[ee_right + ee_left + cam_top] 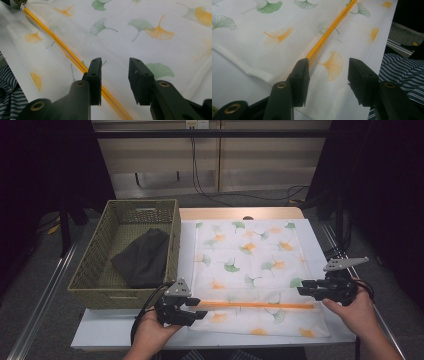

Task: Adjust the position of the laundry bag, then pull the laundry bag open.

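A white cloth cover (250, 265) printed with green and orange ginkgo leaves lies flat on the table. An orange zipper (255, 305) runs across it near the front edge. My left gripper (199, 308) sits at the zipper's left end, open with nothing between its jaws. In the left gripper view, the gripper (328, 72) hovers over the cloth (287, 20), its left jaw right by the zipper (329, 32). My right gripper (301, 288) stands open at the cloth's right edge. In the right gripper view, that gripper (115, 72) is above the fabric, and the zipper (60, 47) passes under its left jaw.
A woven olive basket (100, 285) stands at the table's left with a dark folded garment (142, 257) inside. Bare white tabletop (125, 327) shows in front of the basket. The person's striped clothing (404, 70) is past the table's near edge. Cables trail on the floor behind.
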Action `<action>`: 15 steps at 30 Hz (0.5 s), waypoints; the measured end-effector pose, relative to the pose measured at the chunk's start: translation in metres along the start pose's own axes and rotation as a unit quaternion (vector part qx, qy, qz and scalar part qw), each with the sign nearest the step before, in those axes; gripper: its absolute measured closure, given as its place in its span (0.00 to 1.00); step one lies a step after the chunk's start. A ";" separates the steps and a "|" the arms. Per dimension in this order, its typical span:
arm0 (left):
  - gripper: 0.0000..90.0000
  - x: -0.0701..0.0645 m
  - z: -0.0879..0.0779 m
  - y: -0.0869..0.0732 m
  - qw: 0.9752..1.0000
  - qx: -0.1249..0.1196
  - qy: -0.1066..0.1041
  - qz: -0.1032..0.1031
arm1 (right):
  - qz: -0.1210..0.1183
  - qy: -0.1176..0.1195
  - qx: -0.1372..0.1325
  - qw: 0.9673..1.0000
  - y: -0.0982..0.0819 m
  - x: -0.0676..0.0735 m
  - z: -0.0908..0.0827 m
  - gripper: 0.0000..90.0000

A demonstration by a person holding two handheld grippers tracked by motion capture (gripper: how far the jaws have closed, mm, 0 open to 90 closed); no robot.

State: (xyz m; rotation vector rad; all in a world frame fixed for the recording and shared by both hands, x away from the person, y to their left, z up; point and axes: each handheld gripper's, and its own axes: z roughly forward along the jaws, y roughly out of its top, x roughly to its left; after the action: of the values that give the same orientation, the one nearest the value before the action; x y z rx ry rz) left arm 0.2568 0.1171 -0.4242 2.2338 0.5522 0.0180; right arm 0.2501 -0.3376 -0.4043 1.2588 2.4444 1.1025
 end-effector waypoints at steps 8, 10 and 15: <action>0.55 0.000 0.000 0.000 1.000 0.000 -0.001 -0.001 | -0.019 0.010 0.006 1.000 0.012 0.010 0.011 0.71; 0.55 0.000 0.000 0.001 1.000 0.006 0.002 0.004 | -0.022 0.016 0.008 1.000 0.014 0.011 0.013 0.71; 0.54 -0.002 0.003 0.003 1.000 0.001 -0.004 0.004 | -0.032 0.030 0.010 0.999 0.020 0.016 0.022 0.70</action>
State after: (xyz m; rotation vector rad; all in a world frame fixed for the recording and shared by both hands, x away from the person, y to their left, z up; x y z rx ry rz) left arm 0.2573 0.1122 -0.4238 2.2372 0.5385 0.0129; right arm 0.2630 -0.3059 -0.4032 1.1596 2.5276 1.1167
